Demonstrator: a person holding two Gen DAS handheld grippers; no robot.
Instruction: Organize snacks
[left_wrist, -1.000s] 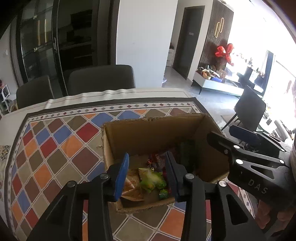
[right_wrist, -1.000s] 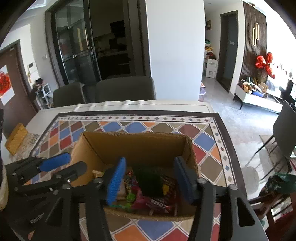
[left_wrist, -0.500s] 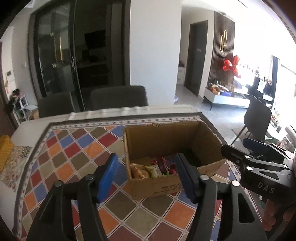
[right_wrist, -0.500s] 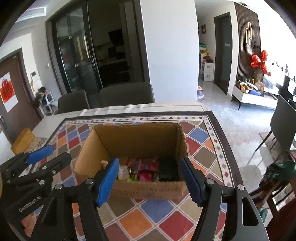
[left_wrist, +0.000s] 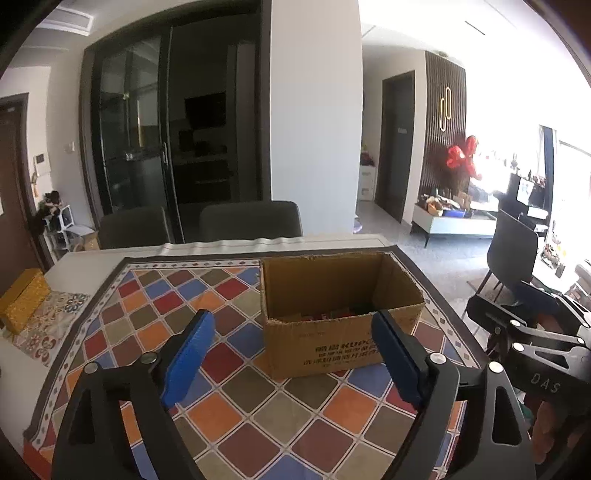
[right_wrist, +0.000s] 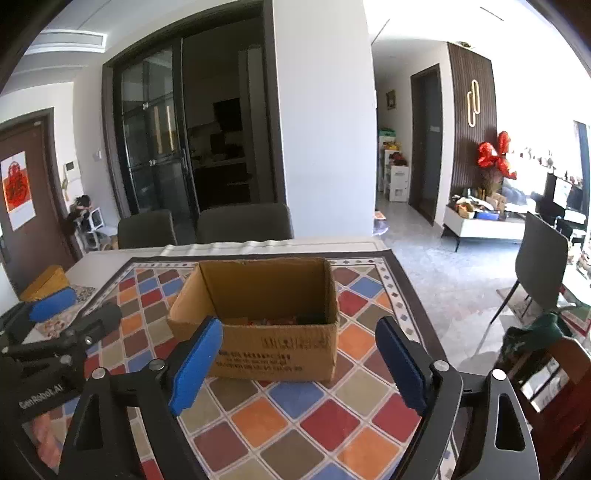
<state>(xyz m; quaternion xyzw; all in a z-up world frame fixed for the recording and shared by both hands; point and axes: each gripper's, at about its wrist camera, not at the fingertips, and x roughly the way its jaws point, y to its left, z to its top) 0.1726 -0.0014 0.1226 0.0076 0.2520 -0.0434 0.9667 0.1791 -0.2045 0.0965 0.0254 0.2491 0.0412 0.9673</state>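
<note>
Both grippers have drawn back from the cardboard box (left_wrist: 338, 314), which now sits farther from the cameras than a second ago. It stands open-topped on the patterned tablecloth (left_wrist: 155, 306), toward the table's right edge. Snack packets (right_wrist: 275, 319) lie low inside, only their tops showing over the front wall. Left gripper (left_wrist: 291, 362) hangs above the cloth before the box, blue pads spread wide, holding nothing. Right gripper (right_wrist: 299, 363) is likewise spread wide and empty. Two dark chairs (right_wrist: 243, 221) stand at the far edge.
</note>
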